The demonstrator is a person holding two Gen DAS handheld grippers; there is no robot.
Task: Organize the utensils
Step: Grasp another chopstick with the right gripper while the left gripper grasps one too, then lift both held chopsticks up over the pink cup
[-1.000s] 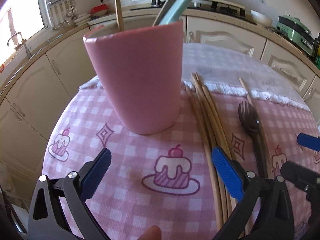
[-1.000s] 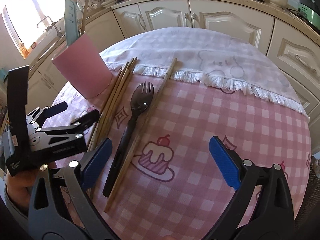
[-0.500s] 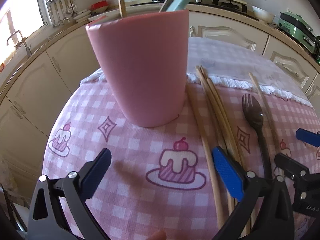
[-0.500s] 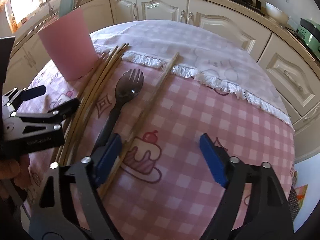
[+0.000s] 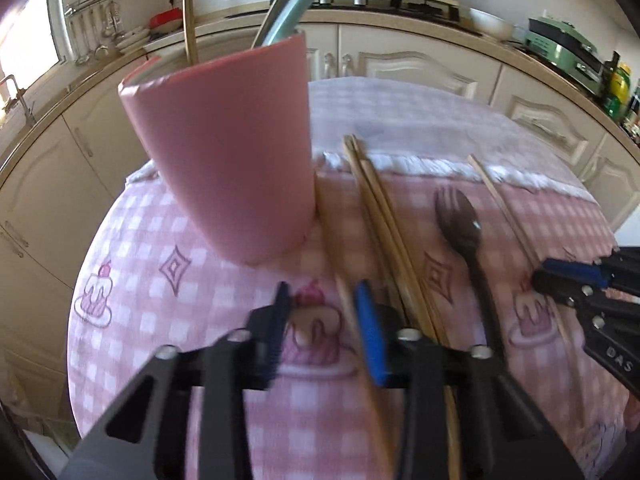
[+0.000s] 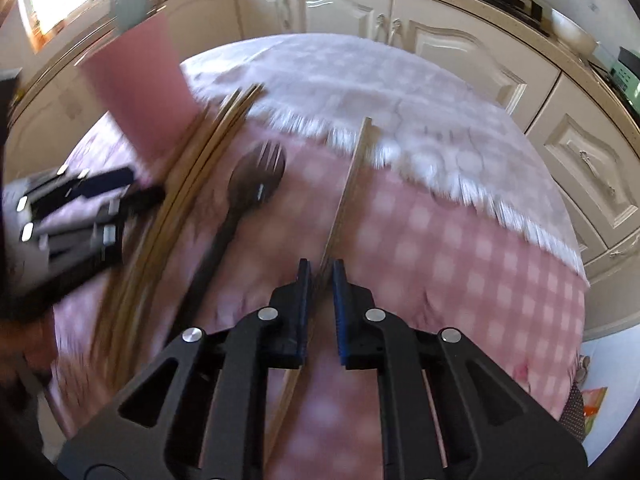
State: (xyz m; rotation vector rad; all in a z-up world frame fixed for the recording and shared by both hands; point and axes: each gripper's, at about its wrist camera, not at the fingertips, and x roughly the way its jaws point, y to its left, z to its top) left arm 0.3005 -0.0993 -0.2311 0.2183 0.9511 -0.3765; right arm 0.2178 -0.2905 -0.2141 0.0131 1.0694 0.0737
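A pink cup [image 5: 228, 152] stands on the pink checked tablecloth [image 5: 152, 312] with a teal utensil and a wooden stick in it. Right of it lie several wooden chopsticks [image 5: 384, 216], a dark spork [image 5: 464, 232] and a lone chopstick [image 5: 504, 204]. My left gripper [image 5: 324, 300] is half closed over a chopstick by the cup, its jaws apart. My right gripper [image 6: 320, 276] has closed around the lone chopstick [image 6: 348, 184], low over the cloth. The cup [image 6: 140, 92], the spork [image 6: 252, 188] and the bundle [image 6: 208, 152] show at the left in the right wrist view.
The round table carries a white fringed cloth [image 5: 420, 136] on its far half. Cream kitchen cabinets [image 6: 460, 56] curve round behind it, with a hob and green appliance [image 5: 560, 48] on the counter. The table edge drops off at left and right.
Both grippers have narrowed from wide open. The right one swung left and down onto the lone chopstick and closed on it. The left one moved right toward the chopstick by the cup.
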